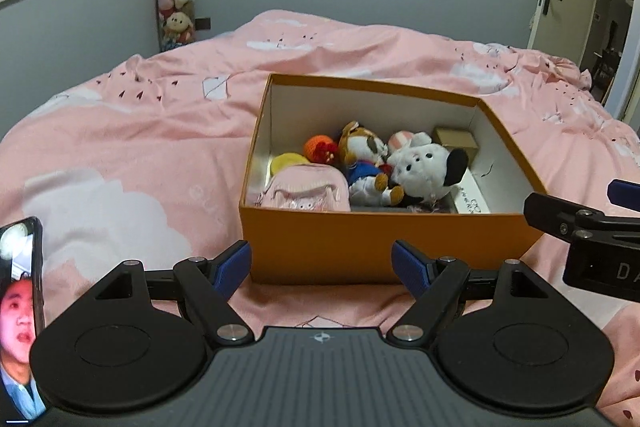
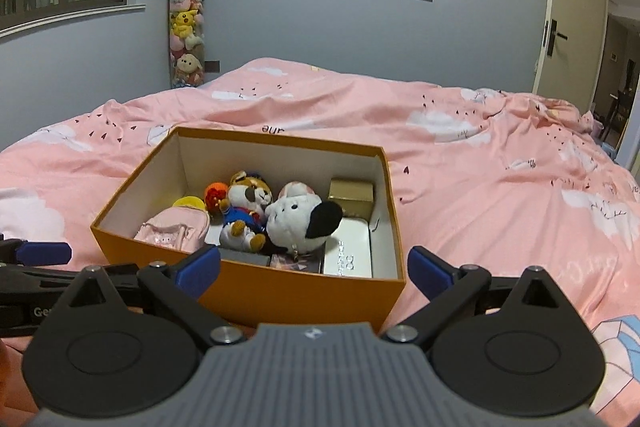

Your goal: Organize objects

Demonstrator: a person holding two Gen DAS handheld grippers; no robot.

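An open orange box [image 1: 360, 247] [image 2: 280, 291] sits on the pink bed. Inside lie a white plush dog with a black ear [image 1: 424, 169] [image 2: 300, 223], a brown plush in blue [image 1: 362, 157] [image 2: 248, 203], an orange knitted ball [image 1: 318, 147], a yellow toy [image 1: 288, 161], a small pink backpack [image 1: 308, 191] [image 2: 176, 231], a gold box [image 1: 456, 141] [image 2: 352, 197] and a white flat case [image 2: 352, 251]. My left gripper [image 1: 322, 267] is open and empty just before the box's near wall. My right gripper [image 2: 314, 271] is open and empty at the box's near right corner.
The pink duvet [image 1: 140, 131] [image 2: 500, 187] covers the bed all round the box. A phone [image 1: 20, 319] lies at the left gripper's lower left. A tall tube of plush toys [image 2: 186, 23] stands in the far corner. A door [image 2: 576, 7] stands ajar at the right.
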